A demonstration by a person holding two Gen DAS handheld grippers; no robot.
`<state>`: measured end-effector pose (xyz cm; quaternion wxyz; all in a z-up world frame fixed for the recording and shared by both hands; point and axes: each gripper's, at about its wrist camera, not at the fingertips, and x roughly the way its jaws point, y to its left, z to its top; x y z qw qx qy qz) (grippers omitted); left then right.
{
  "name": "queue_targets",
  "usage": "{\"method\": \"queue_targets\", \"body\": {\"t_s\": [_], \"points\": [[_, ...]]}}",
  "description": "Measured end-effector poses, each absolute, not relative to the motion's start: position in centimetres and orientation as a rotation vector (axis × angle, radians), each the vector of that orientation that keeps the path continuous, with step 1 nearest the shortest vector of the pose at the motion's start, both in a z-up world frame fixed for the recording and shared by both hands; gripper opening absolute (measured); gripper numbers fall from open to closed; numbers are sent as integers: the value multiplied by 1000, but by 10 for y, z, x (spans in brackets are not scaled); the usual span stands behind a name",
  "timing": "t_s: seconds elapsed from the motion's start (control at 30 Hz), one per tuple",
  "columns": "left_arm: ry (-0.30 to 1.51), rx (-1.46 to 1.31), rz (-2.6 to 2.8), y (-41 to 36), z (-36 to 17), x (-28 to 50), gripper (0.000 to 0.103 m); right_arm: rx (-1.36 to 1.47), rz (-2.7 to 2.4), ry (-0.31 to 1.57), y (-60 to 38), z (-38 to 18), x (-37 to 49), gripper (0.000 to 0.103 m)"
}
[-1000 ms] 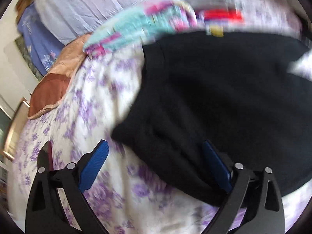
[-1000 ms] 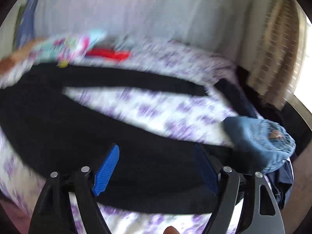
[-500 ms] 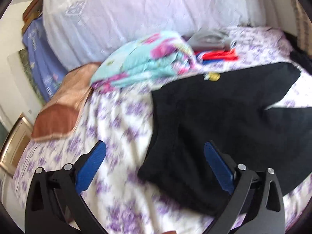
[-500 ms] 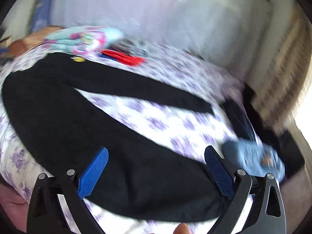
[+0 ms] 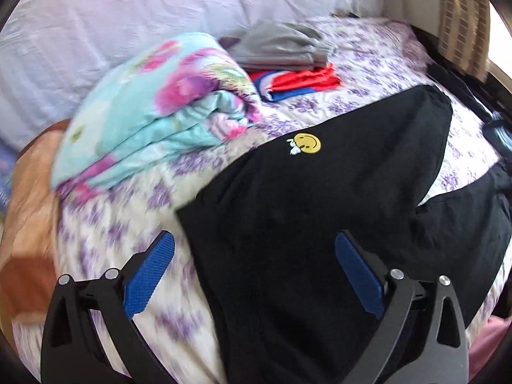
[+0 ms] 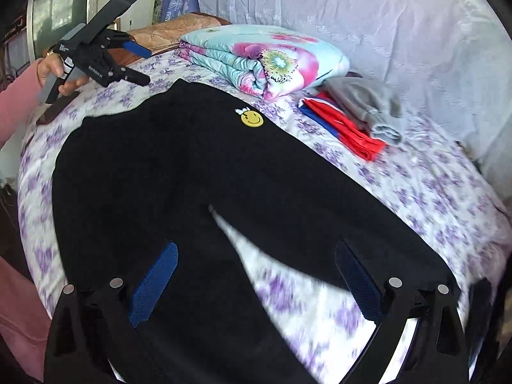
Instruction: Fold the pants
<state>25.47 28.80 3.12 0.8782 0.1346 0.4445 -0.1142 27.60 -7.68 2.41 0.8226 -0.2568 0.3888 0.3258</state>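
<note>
A bed with a purple-flowered sheet stands against a pale draped wall covering. A woven beige curtain hangs beside bright daylight.

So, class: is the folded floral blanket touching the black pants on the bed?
Apart. The right wrist view shows a strip of purple-flowered sheet between the floral blanket and the black pants.

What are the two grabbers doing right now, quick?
Left gripper: open, holding nothing, above the black pants.
Right gripper: open, holding nothing, fingers spread above the pants.
</note>
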Motion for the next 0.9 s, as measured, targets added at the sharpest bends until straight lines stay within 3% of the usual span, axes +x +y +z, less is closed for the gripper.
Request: {"method": "queue_targets", "body": {"t_s": [0.07,0.13,0.17,0.3,0.57,0.7,0.87,0.9], "points": [[958,335,-272,288,22,279,98,-550,729,858,-58,24,310,91],[1002,381,-313,291,12,301,98,-559,755,900,-47,17,342,71],[1024,408,-334,293,5,314,96,-558,773,919,-41,13,362,69],[1111,402,-424,306,-18,353,76,-562,843,958,-26,-8,427,67],[1174,364,-536,321,-49,391,75,-576,958,1048,-11,-49,502,65],[1209,381,-614,318,-54,394,61,-618,1017,1129,-5,-69,516,63],[1277,365,-710,311,-56,398,35,-661,1045,1202,3,-89,524,42],[1283,377,-711,309,-56,398,33,-660,1049,1202,4,-88,523,26]]}}
